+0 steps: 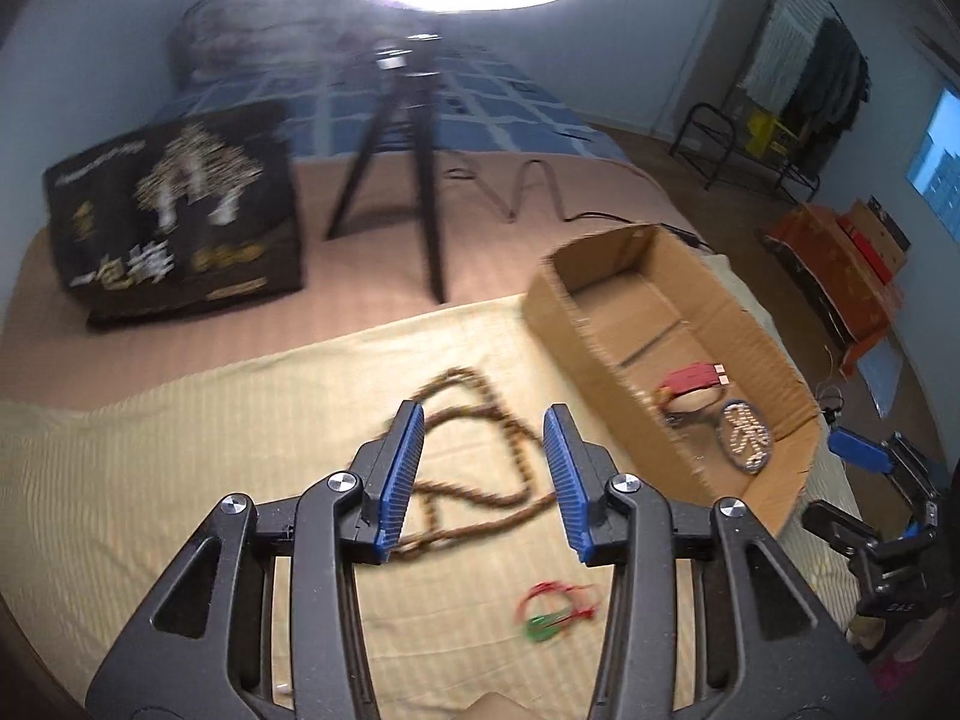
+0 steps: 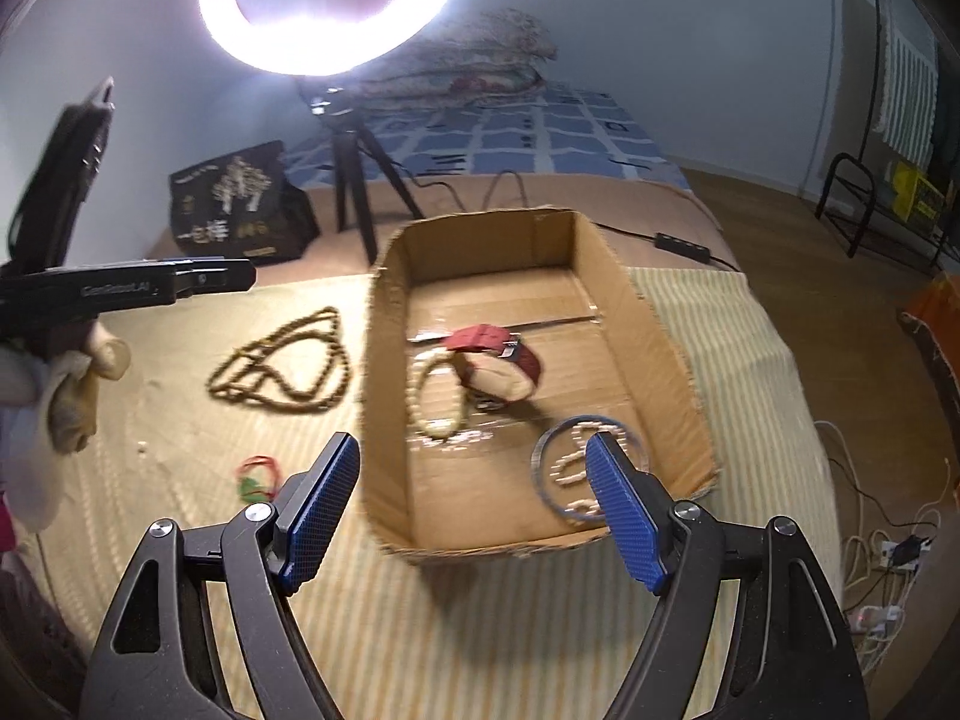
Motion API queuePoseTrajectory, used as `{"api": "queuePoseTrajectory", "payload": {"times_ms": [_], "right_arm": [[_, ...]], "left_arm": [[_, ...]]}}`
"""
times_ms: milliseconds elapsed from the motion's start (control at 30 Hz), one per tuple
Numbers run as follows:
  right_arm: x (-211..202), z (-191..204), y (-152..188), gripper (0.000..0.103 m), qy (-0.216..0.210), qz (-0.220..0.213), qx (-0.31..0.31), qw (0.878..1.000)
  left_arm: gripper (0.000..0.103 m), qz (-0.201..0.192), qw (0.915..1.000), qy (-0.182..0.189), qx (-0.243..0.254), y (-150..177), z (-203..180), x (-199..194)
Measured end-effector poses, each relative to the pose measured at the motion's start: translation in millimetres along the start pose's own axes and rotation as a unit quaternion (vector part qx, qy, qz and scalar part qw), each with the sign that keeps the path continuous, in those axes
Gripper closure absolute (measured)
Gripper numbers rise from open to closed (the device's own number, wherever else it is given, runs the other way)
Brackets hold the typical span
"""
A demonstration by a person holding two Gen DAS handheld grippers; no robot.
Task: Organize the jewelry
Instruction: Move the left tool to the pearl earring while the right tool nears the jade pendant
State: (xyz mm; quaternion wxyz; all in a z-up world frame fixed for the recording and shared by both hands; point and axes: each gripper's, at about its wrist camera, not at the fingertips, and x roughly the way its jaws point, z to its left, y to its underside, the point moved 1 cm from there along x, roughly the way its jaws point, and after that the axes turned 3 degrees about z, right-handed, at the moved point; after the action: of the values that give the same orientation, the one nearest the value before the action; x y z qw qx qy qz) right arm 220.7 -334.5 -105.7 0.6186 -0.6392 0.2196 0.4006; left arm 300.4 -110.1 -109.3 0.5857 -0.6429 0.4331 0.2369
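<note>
Blue-padded and spread apart, holding nothing, the left gripper [image 1: 483, 468] hovers over a brown bead necklace [image 1: 474, 468] on the striped cloth [image 1: 180, 450], a red-and-green bracelet [image 1: 555, 609] just below it. Only the right wrist view looks squarely into the cardboard box [image 2: 384, 360], where the right gripper [image 2: 474, 492], equally wide and empty, frames a red watch [image 2: 498, 348], a pale bead bracelet [image 2: 435, 396] and a grey ring [image 2: 591, 468], its contents blurred. Behind stand a tripod [image 1: 408, 180] and black bag [image 1: 174, 210].
</note>
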Motion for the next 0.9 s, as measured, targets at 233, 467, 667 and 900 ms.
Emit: {"api": "queuePoseTrajectory", "payload": {"times_ms": [233,467,667,900], "right_arm": [[2,31,10,0.025,-0.022,0.007,-0.022,0.999],[6,58,28,0.025,-0.034,0.018,-0.053,0.998],[10,78,38,0.025,-0.043,0.019,-0.076,0.996],[22,100,42,0.025,-0.049,0.023,-0.092,0.994]], "left_arm": [[0.042,0.009,0.9999,0.002,-0.008,13,36,-5],[0.042,0.011,0.9999,-0.005,0.003,40,57,-24],[0.042,0.003,0.9996,-0.027,0.004,87,85,-47],[0.051,-0.001,0.9995,-0.030,0.011,132,99,-51]]}}
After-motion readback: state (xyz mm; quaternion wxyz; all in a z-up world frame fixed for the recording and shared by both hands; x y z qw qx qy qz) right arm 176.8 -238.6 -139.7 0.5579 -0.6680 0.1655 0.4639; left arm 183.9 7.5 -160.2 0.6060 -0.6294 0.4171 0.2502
